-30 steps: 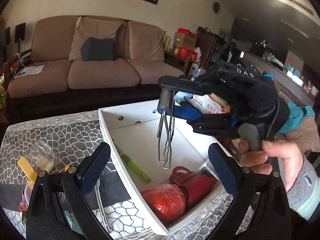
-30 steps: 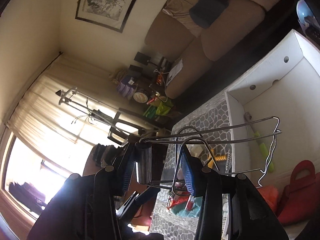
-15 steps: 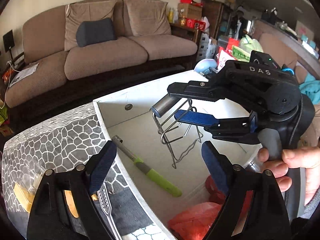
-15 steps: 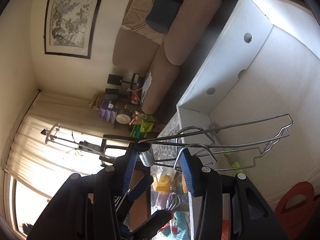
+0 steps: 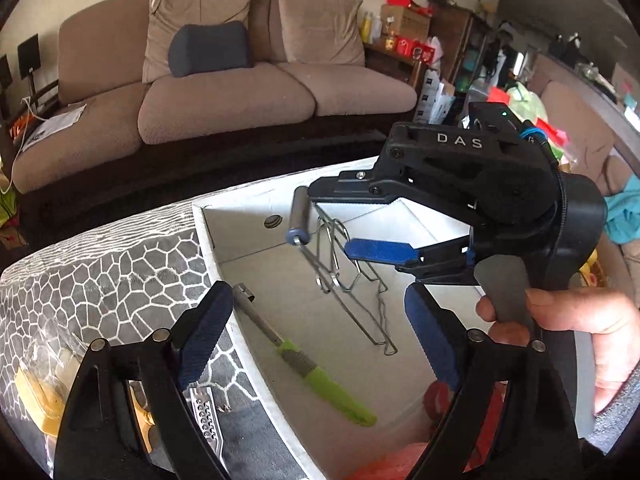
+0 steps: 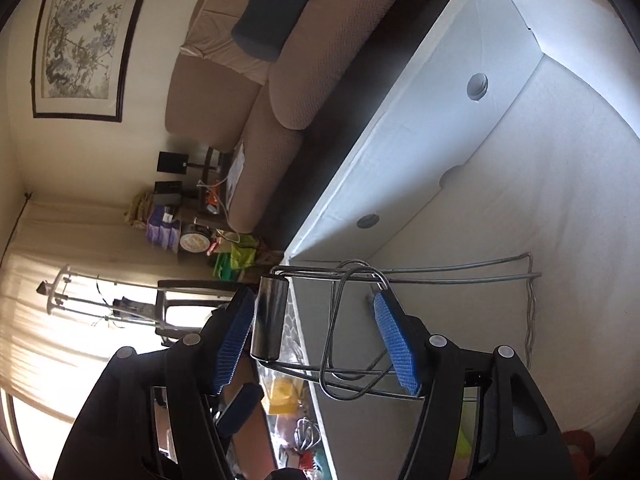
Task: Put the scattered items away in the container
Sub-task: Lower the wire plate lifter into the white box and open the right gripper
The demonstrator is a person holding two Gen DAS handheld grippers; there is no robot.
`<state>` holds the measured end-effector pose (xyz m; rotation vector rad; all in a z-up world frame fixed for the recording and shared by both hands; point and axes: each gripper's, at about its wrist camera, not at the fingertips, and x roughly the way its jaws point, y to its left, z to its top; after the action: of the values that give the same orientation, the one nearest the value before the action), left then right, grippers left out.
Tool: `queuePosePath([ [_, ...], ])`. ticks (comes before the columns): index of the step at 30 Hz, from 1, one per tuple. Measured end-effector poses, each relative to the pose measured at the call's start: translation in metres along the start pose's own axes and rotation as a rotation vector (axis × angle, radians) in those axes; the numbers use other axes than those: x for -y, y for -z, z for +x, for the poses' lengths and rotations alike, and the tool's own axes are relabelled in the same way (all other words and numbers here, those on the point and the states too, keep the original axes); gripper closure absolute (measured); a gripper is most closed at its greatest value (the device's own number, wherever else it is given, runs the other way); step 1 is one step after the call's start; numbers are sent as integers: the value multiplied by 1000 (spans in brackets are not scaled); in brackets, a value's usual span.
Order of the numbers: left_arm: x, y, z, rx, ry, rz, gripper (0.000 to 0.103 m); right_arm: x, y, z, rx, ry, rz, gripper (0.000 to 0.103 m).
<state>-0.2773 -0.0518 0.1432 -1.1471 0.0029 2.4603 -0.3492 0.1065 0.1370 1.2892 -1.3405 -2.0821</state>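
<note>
A wire masher (image 5: 352,292) with a steel handle (image 5: 298,216) hangs tilted inside the white box (image 5: 224,280), its wire end down at the box floor. It lies between the jaws of my right gripper (image 5: 329,220), which are opening; the blue pads (image 6: 396,344) stand apart from the handle (image 6: 270,316). My left gripper (image 5: 318,336) is open with nothing between its fingers, low over the box's left wall. A hand holds the right gripper's grip.
In the box lie a green-handled tool (image 5: 312,368) and red items (image 5: 392,464). On the patterned tablecloth (image 5: 100,280) left of the box are a slotted metal utensil (image 5: 206,412) and a yellow item in clear wrap (image 5: 36,384). A sofa stands beyond.
The right gripper sank into the box with the masher, then its jaws widened off the handle. The left gripper dropped lower and closer to the box wall.
</note>
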Motion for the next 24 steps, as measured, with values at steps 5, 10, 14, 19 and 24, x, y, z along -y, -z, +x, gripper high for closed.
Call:
queuePosePath([
  [5, -11, 5, 0, -18, 0, -20, 16, 12, 2, 7, -52, 164, -39, 23],
  [10, -16, 3, -10, -4, 4, -13, 16, 28, -1, -2, -71, 252, -92, 23],
  [14, -21, 2, -14, -3, 20, -31, 16, -2, 6, 8, -90, 566, -509, 23],
  [19, -19, 4, -16, -11, 28, -5, 16, 3, 17, 39, -206, 676, -725, 30],
  [24, -15, 5, -16, -10, 52, -23, 16, 21, 27, 61, -280, 797, -797, 62],
])
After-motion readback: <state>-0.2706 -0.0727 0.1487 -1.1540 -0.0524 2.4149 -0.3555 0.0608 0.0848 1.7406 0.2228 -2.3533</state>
